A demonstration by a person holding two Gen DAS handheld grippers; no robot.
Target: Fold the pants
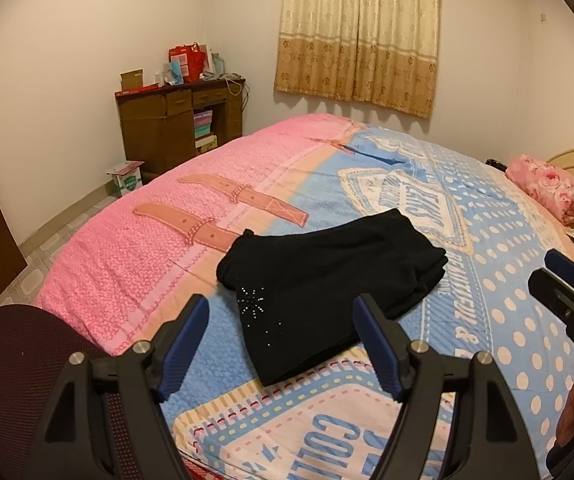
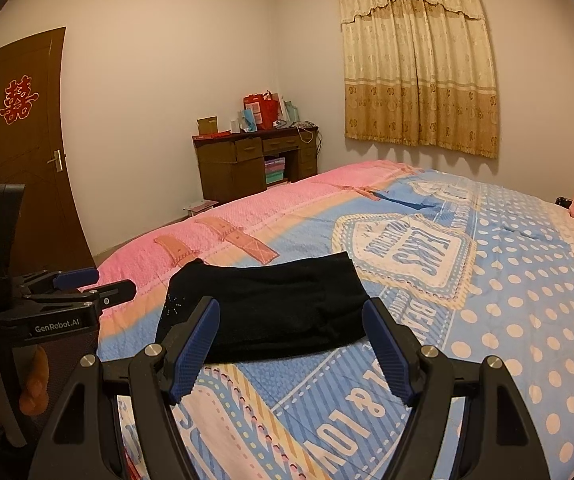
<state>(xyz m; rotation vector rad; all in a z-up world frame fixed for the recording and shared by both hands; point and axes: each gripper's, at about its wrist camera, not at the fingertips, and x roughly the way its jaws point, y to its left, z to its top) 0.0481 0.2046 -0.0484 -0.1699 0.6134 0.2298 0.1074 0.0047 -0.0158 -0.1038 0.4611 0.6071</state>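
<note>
The black pants point(image 1: 327, 288) lie folded into a compact stack on the bed point(image 1: 507, 320), with a small sparkly star pattern near the front left corner. They also show in the right wrist view point(image 2: 271, 312). My left gripper point(image 1: 281, 312) is open and empty, held above the near edge of the pants. My right gripper point(image 2: 291, 316) is open and empty, just short of the pants' near edge. The right gripper also shows at the right edge of the left wrist view point(image 1: 567, 284). The left gripper shows at the left of the right wrist view point(image 2: 99, 284).
The bed point(image 2: 487, 300) has a pink and blue printed cover. A rolled pink floral blanket point(image 1: 547, 188) lies at the far right. A dark chair back point(image 1: 27, 380) stands at the bed's near left. A brown desk point(image 1: 179, 124) with clutter stands by the far wall.
</note>
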